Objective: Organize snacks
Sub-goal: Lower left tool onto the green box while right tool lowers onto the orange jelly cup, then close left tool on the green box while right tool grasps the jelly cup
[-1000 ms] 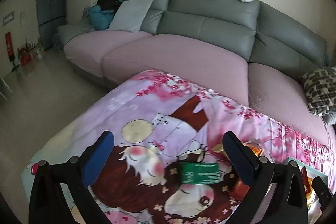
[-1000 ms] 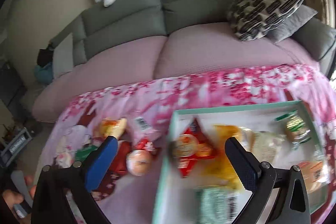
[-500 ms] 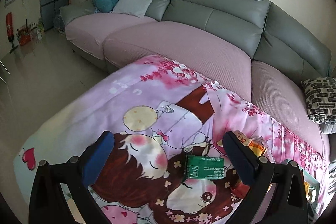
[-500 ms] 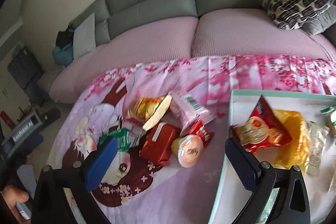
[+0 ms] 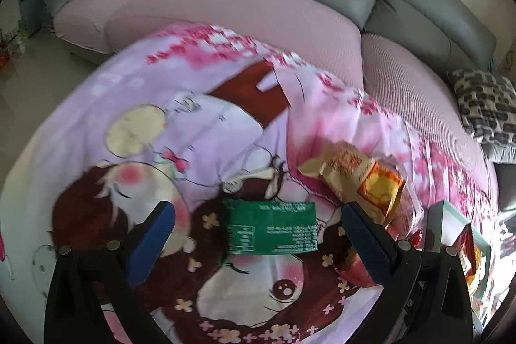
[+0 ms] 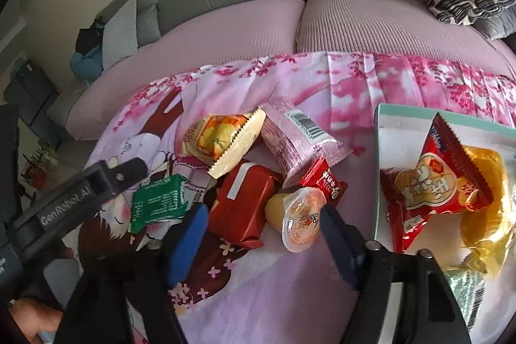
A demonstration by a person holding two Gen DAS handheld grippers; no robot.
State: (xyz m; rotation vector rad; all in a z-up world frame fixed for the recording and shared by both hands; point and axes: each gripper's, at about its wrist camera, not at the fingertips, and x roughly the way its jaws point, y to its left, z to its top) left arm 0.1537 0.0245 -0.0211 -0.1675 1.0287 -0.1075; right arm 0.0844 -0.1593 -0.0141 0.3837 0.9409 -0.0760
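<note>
A pale green-rimmed tray (image 6: pixel 380 131) is sitting at the right edge of the right wrist view, its white floor holding a red triangular snack bag (image 6: pixel 432 182), a yellow translucent packet (image 6: pixel 483 199) lying partly under that bag, and a silvery-green wrapper (image 6: pixel 466 289) at the lower right. The same tray (image 5: pixel 435 221) is showing only as a corner at the right edge of the left wrist view.

Just left of the tray, loose snacks are lying clustered on a pink cartoon-print cloth (image 6: pixel 290 295): a jelly cup (image 6: pixel 301 220), a small red packet (image 6: pixel 324 179), a dark red foil pack (image 6: pixel 242 205), a pink wrapped bar (image 6: pixel 292 137), a yellow pastry packet (image 6: pixel 222 137) and a green packet (image 6: pixel 158 202).

The right gripper (image 6: pixel 261 242) is hovering at lower centre with its blue pads spread apart, the jelly cup and red foil pack showing between them. The left gripper (image 5: pixel 258 234) is hanging open too, framing the green packet (image 5: pixel 271 228) in the lower middle of its view, holding nothing; the yellow pastry packet (image 5: pixel 354 173) is lying to the upper right.

A grey and pink sofa (image 6: pixel 225 31) is filling the top of both views.
</note>
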